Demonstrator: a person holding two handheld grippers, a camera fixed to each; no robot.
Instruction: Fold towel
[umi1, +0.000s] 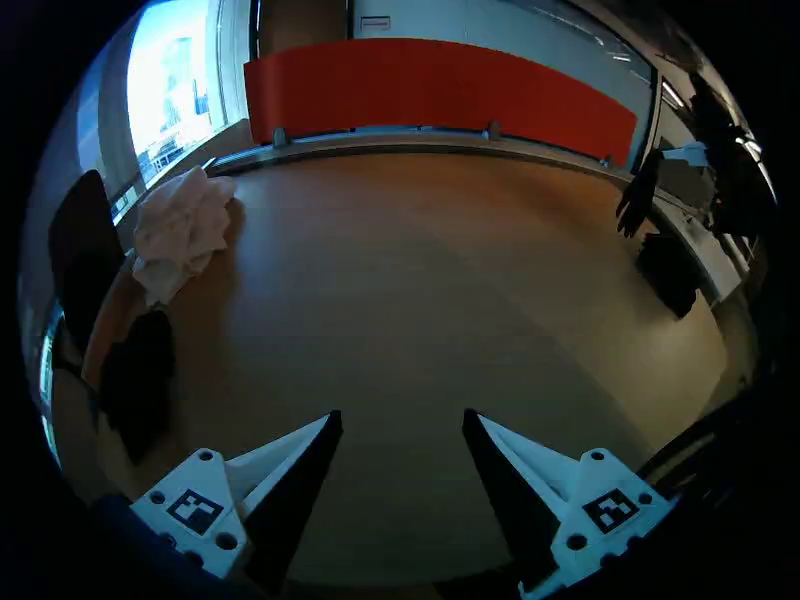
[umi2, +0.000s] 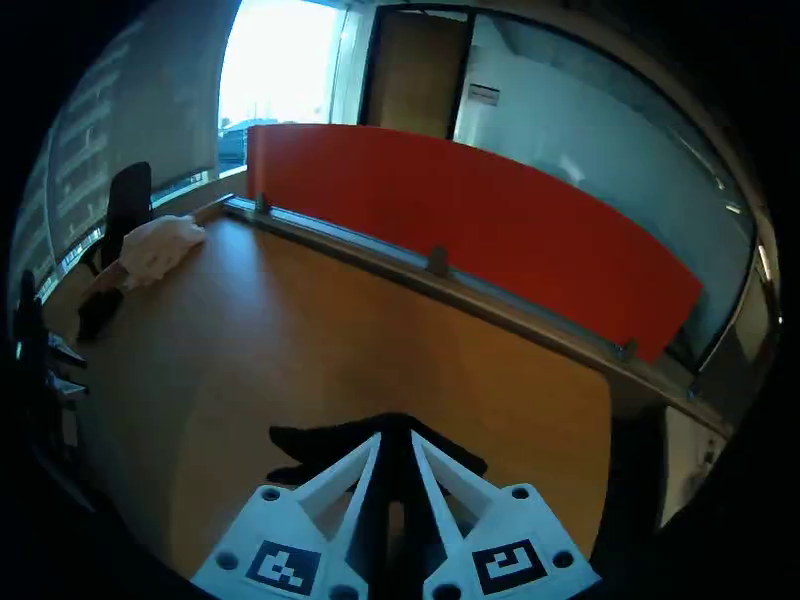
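Approach step, folding not yet begun: crumpled towel (umi1: 180, 235) lying at far-left edge of wooden table (umi1: 420, 300), well apart from both tools. Left gripper (umi1: 400, 425) hovering wide open, holding nothing. Right gripper (umi2: 397, 445) fingers nearly touching; dark patch at tips, hold unclear. Next move likely calling for reaching over to towel.
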